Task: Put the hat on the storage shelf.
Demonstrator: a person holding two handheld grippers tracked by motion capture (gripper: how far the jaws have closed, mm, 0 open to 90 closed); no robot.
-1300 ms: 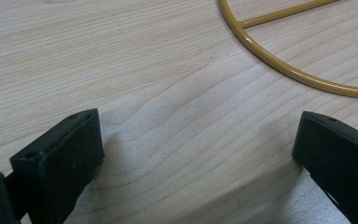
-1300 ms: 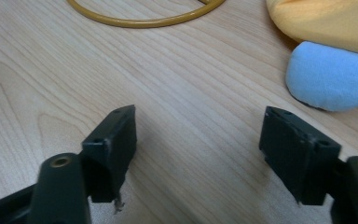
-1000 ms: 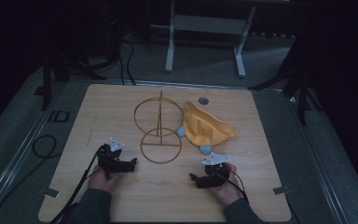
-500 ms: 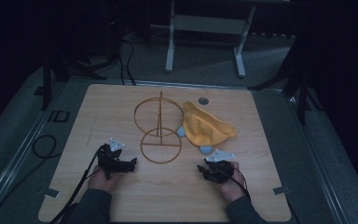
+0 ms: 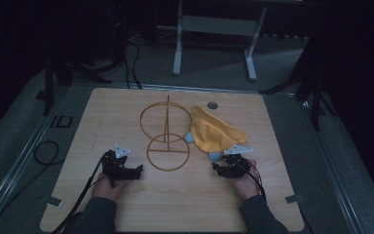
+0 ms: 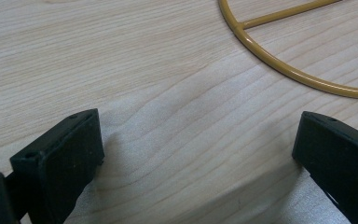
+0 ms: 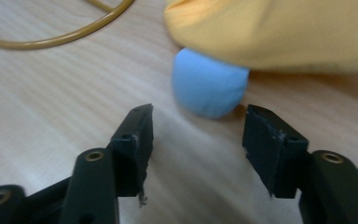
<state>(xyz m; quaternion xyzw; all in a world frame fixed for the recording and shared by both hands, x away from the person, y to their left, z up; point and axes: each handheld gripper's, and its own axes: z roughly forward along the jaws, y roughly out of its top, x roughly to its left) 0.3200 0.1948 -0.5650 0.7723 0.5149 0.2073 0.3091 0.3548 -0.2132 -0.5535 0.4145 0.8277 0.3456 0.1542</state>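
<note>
A: High view: what is changing?

B: The right tool (image 5: 222, 169) is edging farther up the bench (image 5: 175, 204) toward the yellow cloth (image 5: 214, 132); the left tool (image 5: 132, 171) is resting as before, near the wire stand (image 5: 168, 146).

A: Left gripper view?

B: Jaws standing wide, empty, near the stand's ring.

A: Right gripper view?

B: Jaws gaping moderately, holding nothing, lining up on the blue piece (image 7: 209, 86) under the cloth's edge. Likely a grasp is coming.

yellow cloth (image 5: 215, 132) | crumpled, on table beside gold wire stand (image 5: 166, 142) | blue tips (image 7: 209, 88) poke out beneath
</note>
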